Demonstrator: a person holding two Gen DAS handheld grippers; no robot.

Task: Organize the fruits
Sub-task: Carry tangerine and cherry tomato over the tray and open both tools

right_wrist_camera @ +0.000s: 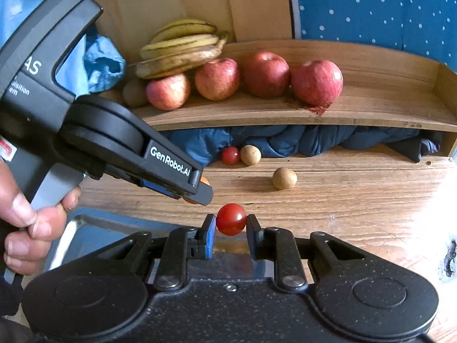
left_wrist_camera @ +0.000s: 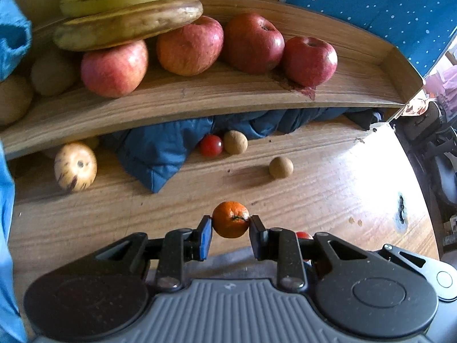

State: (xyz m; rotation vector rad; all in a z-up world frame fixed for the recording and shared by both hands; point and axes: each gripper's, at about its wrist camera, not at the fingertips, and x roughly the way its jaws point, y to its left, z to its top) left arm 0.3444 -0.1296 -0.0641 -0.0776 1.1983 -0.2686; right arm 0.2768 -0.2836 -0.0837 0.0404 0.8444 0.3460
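Observation:
My left gripper [left_wrist_camera: 230,224] is shut on a small orange mandarin [left_wrist_camera: 230,219], held above the wooden table. My right gripper [right_wrist_camera: 230,225] is shut on a red cherry tomato [right_wrist_camera: 231,219]. In the right wrist view the left gripper [right_wrist_camera: 200,191] reaches in from the left in a person's hand [right_wrist_camera: 25,223], with only slivers of the mandarin [right_wrist_camera: 205,181] showing beside its fingers. A metal tray [right_wrist_camera: 94,228] lies under both grippers. Another cherry tomato [left_wrist_camera: 211,145] and two brown round fruits [left_wrist_camera: 235,142] [left_wrist_camera: 281,167] lie on the table farther back.
A raised wooden shelf [left_wrist_camera: 200,97] holds several red apples [left_wrist_camera: 252,43], bananas [left_wrist_camera: 128,14] and brown kiwis [left_wrist_camera: 52,71]. A blue quilted cloth [left_wrist_camera: 160,148] is stuffed under the shelf. A speckled yellow fruit [left_wrist_camera: 75,167] lies at the left. Sunlight glares on the table's right side.

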